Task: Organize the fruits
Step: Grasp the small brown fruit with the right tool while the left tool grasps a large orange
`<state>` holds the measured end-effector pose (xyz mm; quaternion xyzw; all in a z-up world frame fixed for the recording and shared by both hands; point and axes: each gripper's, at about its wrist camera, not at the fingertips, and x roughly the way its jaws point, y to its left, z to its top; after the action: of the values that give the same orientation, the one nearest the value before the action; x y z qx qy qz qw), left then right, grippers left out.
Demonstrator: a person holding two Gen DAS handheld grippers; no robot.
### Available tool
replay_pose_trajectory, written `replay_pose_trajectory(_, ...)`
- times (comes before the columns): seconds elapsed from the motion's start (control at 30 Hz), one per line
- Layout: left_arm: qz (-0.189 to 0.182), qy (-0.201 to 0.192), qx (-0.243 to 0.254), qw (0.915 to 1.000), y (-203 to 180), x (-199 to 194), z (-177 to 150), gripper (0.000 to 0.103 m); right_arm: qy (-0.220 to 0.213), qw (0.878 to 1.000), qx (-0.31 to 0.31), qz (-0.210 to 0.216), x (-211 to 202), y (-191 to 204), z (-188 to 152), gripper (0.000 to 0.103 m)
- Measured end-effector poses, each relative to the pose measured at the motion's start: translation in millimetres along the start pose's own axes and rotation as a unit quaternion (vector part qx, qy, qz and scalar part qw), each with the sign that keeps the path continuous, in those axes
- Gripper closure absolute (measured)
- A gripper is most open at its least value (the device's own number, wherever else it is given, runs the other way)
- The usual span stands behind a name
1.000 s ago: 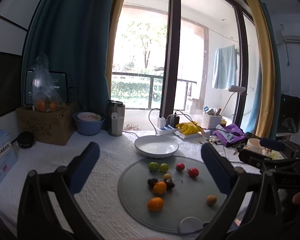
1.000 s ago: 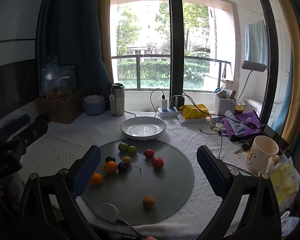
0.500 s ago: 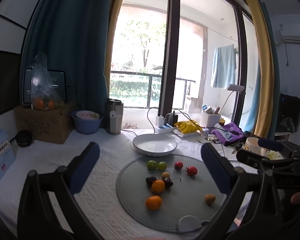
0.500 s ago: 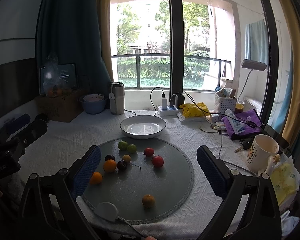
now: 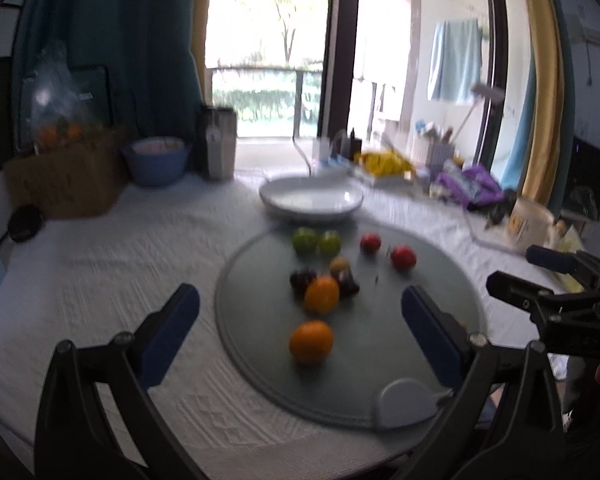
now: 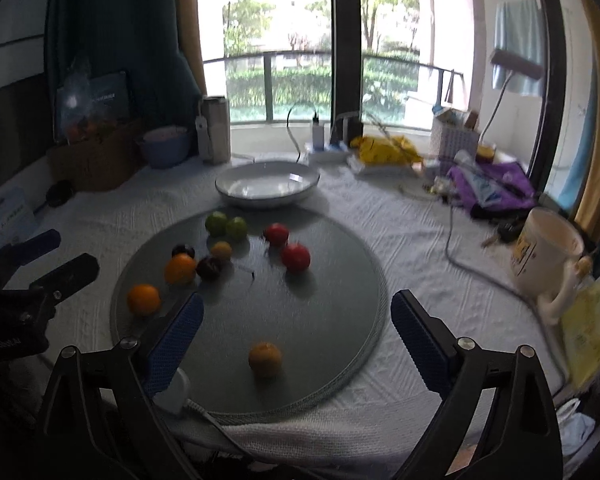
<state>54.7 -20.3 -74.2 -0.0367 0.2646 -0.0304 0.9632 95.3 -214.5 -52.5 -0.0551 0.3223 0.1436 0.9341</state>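
Several small fruits lie on a round grey mat (image 5: 420, 288) (image 6: 332, 304): two oranges (image 5: 311, 341) (image 6: 143, 299), two green fruits (image 5: 305, 240) (image 6: 217, 223), two red fruits (image 5: 403, 257) (image 6: 296, 257), dark plums (image 6: 209, 267) and a small orange fruit (image 6: 265, 358). An empty white bowl (image 5: 310, 200) (image 6: 266, 185) stands just behind the mat. My left gripper (image 5: 300, 320) is open and empty above the mat's near side. My right gripper (image 6: 296, 328) is open and empty, with the small orange fruit between its fingers' line.
A white tablecloth covers the table. A cream mug (image 6: 548, 256) stands at the right, with a cable (image 6: 460, 264) beside it. A blue bowl (image 5: 156, 160), a steel cup (image 5: 220, 140) and a cardboard box (image 5: 60, 176) stand at the back left. A white disc (image 5: 408, 400) lies on the mat's front edge.
Both grippers have moved forward and lower toward the mat, so the fruits look larger and nearer. Both stay open and empty. No fruit has moved.
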Motion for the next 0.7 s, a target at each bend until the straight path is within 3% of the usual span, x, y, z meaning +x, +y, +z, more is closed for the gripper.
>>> replay_pose_trajectory(0.2,-0.015,0.059,0.013,0.9981,-4.9,30.1,-17.2,0.003,0.059,0.998,-0.006,0.025,31.8,5.3,-18.4,0.025)
replay_pose_trajectory(0.27,-0.018,0.074,0.021,0.9969,-6.6,38.3,-20.9,0.018,0.075,0.997,-0.005,0.033,40.6,5.9,-23.4,0.033)
replay_pose_trajectory(0.4,-0.027,0.111,0.027,0.9931,-8.6,54.3,-25.6,0.035,0.095,0.994,-0.011,0.048,49.5,8.8,-28.4,0.050)
replay_pose_trajectory(0.63,-0.029,0.135,0.033,0.9898,-8.6,64.9,-30.1,0.060,0.121,0.990,-0.042,0.067,57.8,15.0,-35.2,0.076)
replay_pose_trajectory(0.7,-0.026,0.137,0.038,0.9895,-9.1,66.4,-29.8,0.065,0.122,0.989,-0.045,0.071,58.4,15.7,-34.3,0.076)
